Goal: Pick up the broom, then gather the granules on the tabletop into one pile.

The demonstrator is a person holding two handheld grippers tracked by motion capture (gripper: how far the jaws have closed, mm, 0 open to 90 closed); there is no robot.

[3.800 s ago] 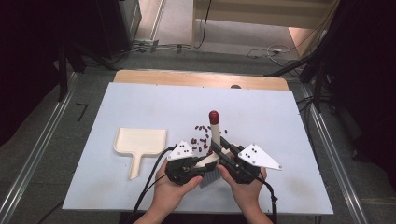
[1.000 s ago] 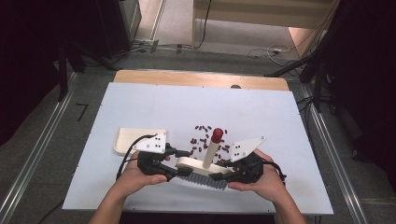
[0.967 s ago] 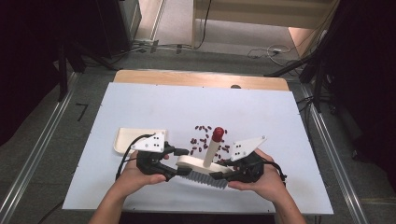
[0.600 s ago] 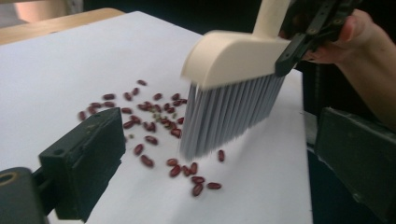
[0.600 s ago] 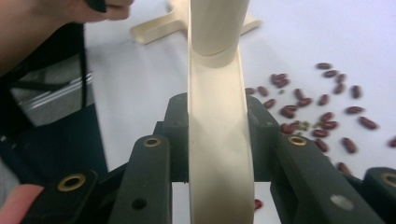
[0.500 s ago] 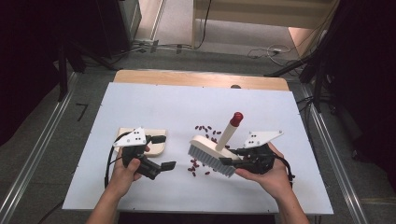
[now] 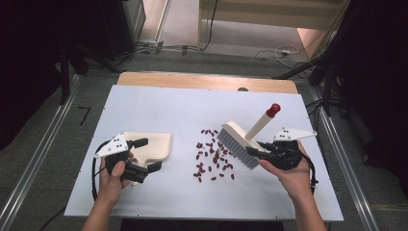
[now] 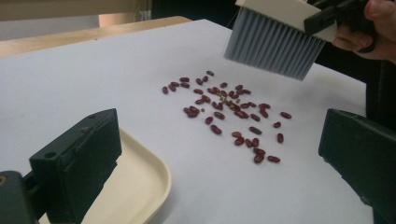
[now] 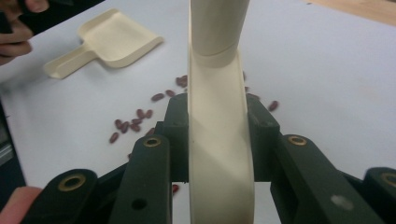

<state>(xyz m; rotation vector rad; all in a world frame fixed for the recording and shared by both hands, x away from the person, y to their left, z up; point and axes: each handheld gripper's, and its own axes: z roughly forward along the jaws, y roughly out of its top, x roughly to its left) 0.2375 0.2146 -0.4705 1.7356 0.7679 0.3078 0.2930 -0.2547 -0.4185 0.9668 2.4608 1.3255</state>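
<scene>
The right hand-held gripper point(image 7: 253, 152) is clamped on the cream plastic hand brush with grey bristles and a red-capped handle point(image 7: 243, 138); in the right gripper view its two black jaws press flat against both sides of the cream brush back point(image 9: 219, 140), with the handle rising away above them. In the high view the brush is held off the white tabletop point(image 7: 159, 103), tilted so the bristles point down and to the left and the red-tipped handle slants up to the right; the bristle edge hangs just over the right fringe of the scattered dark red kidney beans point(image 7: 211, 159). The left hand-held gripper point(image 7: 148, 155) has just been opening and its jaws now stand spread wide with nothing between them. In the left gripper view one jaw hangs over the rounded corner of the cream plastic dustpan point(image 8: 135, 186), the other stands far to the right over bare tabletop, and the beans point(image 8: 229, 116) lie loose between and beyond them, with the brush bristles point(image 8: 271, 46) above the far side of the heap. In the high view the dustpan point(image 7: 154, 144) lies flat on the tabletop left of the beans, partly covered by the left hand-held gripper; whether a jaw touches it I cannot tell.
</scene>
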